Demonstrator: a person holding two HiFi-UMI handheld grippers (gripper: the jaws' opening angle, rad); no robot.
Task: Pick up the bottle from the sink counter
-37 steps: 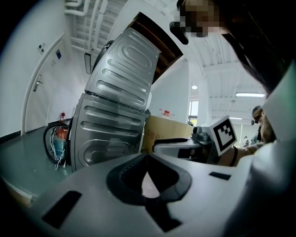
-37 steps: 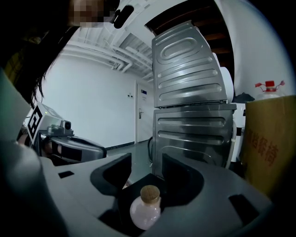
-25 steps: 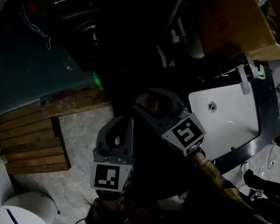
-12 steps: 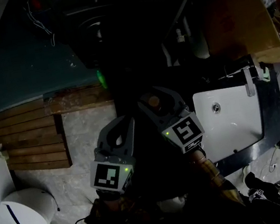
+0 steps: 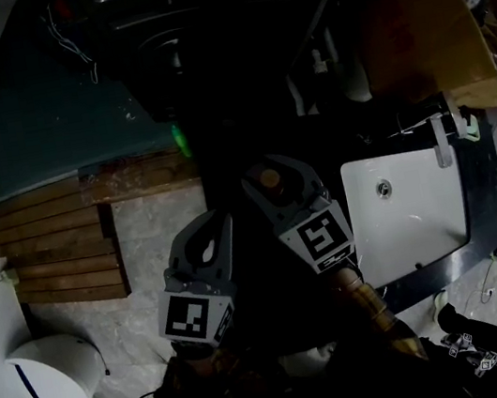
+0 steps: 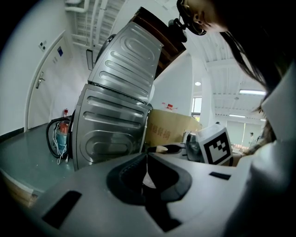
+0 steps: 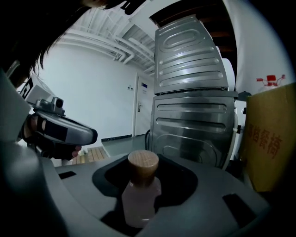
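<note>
A small pale pink bottle (image 7: 138, 196) with a round wooden cap (image 7: 143, 164) stands between the jaws of my right gripper (image 7: 147, 162), and the jaws are closing on it. It is held up in the air, away from the sink counter (image 5: 477, 200). In the head view the cap (image 5: 270, 178) shows at the tip of the right gripper (image 5: 274, 184), left of the white sink (image 5: 413, 212). My left gripper (image 5: 206, 239) is just beside it, lower left. Its jaws (image 6: 147, 155) meet with nothing between them.
A stacked metal washer and dryer (image 7: 192, 120) stand ahead, with a cardboard box (image 5: 408, 22) to their right. A faucet (image 5: 435, 141) rises at the sink's far edge. Wooden boards (image 5: 57, 246) and a white rounded object (image 5: 56, 375) lie on the floor at left.
The head view has shifted slightly. Both grippers stay close together in about the same place, and the bottle stays in the right gripper's jaws.
</note>
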